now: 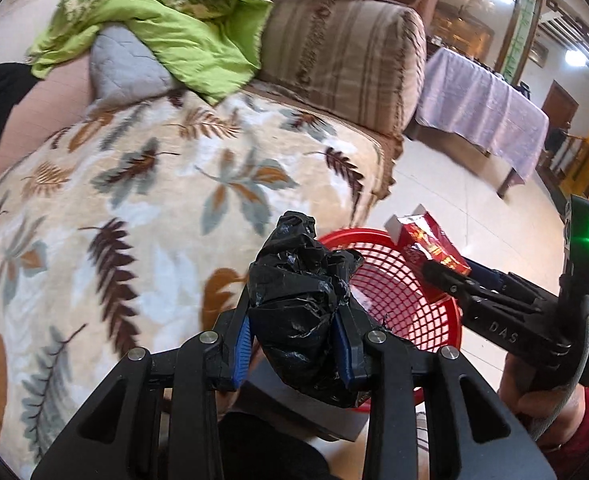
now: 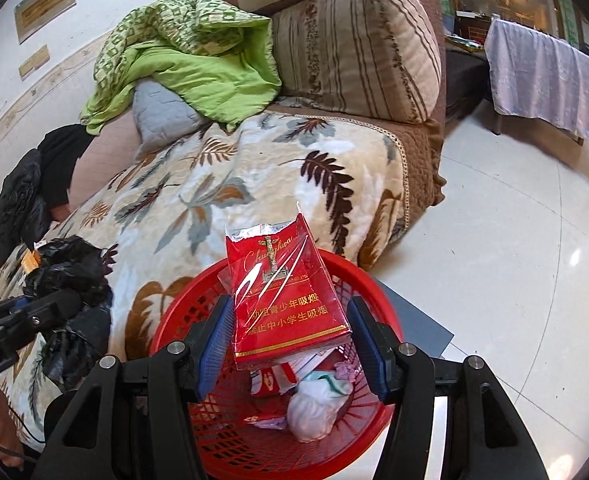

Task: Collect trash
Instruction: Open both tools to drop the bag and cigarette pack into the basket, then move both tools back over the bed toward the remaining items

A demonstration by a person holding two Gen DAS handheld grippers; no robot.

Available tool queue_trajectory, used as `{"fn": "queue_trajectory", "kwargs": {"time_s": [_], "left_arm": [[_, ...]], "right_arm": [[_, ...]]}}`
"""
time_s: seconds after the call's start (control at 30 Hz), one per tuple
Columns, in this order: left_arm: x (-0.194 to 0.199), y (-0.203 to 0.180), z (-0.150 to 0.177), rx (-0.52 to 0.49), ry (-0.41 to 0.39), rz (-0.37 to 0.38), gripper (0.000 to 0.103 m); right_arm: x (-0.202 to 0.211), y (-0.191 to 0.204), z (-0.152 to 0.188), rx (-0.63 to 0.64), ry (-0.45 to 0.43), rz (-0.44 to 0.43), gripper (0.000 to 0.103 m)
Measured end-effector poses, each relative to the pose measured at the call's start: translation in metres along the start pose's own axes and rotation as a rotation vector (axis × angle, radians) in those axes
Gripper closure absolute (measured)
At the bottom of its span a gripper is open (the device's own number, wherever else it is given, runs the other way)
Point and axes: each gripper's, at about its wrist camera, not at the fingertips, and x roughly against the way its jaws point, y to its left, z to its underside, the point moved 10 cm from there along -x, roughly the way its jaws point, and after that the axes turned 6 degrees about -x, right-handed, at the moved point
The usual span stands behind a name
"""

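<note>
Looking down my right gripper [image 2: 290,336], only that view showed wrappers already in the red basket [image 2: 378,412]; its jaws seemed to pinch a red cigarette pack [image 2: 286,300] above it. My left gripper [image 1: 296,344] clamped a crumpled black bag [image 1: 306,300], hiding the basket's rim toward nine o'clock. Leaf-print blanket [image 1: 154,184] at ten o'clock; pale tile floor [image 2: 514,260].

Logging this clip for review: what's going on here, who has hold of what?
A person is collecting trash with a handheld gripper in each hand. The left gripper is clamped on a crumpled black plastic bag. In the right gripper is a red cigarette pack, held over a red mesh basket beside the sofa; whether its pads press it is unclear. The basket already contains a white wad and wrappers.
</note>
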Motion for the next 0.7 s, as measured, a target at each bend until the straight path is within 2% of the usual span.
{"fn": "queue_trajectory", "kwargs": {"time_s": [0.13,0.17,0.2,0.27,0.5,0.7], "left_arm": [[-0.009,-0.016,-0.006,-0.030,0.003,0.015,0.068],[-0.011,-0.020,-0.006,-0.038,0.007,0.023,0.058],[-0.012,-0.023,-0.007,-0.040,0.012,0.025,0.044],[-0.013,-0.023,-0.007,-0.035,0.003,0.020,0.035],[-0.002,0.000,0.001,0.027,0.000,0.009,0.035],[0.023,0.047,0.014,0.107,-0.027,-0.069,0.035]], "right_arm": [[-0.006,-0.008,0.000,-0.020,0.017,0.006,0.039],[-0.007,-0.010,0.001,-0.024,0.019,0.009,0.038],[-0.007,-0.013,0.001,-0.030,0.021,0.011,0.038],[-0.007,-0.016,-0.001,-0.040,0.023,0.016,0.038],[-0.002,-0.011,-0.008,-0.029,0.007,0.020,0.038],[-0.005,0.028,-0.010,0.019,0.010,-0.029,0.038]]}}
